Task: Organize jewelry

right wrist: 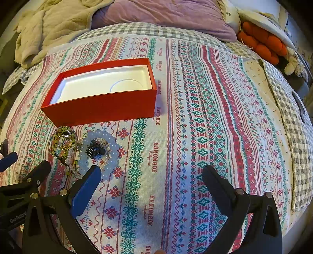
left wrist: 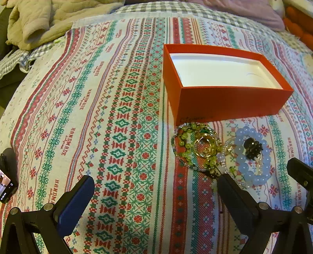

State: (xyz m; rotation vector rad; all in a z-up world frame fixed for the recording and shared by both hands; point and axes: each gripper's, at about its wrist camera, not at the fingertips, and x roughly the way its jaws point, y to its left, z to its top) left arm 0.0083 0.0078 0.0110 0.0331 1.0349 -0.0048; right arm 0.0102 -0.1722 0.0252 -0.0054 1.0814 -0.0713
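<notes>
An open red box (left wrist: pixel 230 103) with a white empty inside stands on the patterned cloth; it also shows in the right wrist view (right wrist: pixel 103 109). In front of it lies a pile of jewelry: a green bead strand with gold rings (left wrist: pixel 197 148), a pale blue bead bracelet (left wrist: pixel 252 156) and a black piece (left wrist: pixel 253 148) inside it. The same pile shows in the right wrist view, green strand (right wrist: pixel 62 142) and blue bracelet (right wrist: pixel 99 152). My left gripper (left wrist: pixel 154 185) is open and empty, its right finger just before the pile. My right gripper (right wrist: pixel 152 175) is open and empty, its left finger by the bracelet.
The patterned cloth (right wrist: pixel 195 117) covers a bed with a grey checked sheet (right wrist: pixel 156 31). A beige quilted garment (left wrist: pixel 49 17) lies at the back left, a purple pillow (right wrist: pixel 162 13) at the back, an orange cushion (right wrist: pixel 262 45) at the back right. A phone (left wrist: pixel 4 185) sits at the left edge.
</notes>
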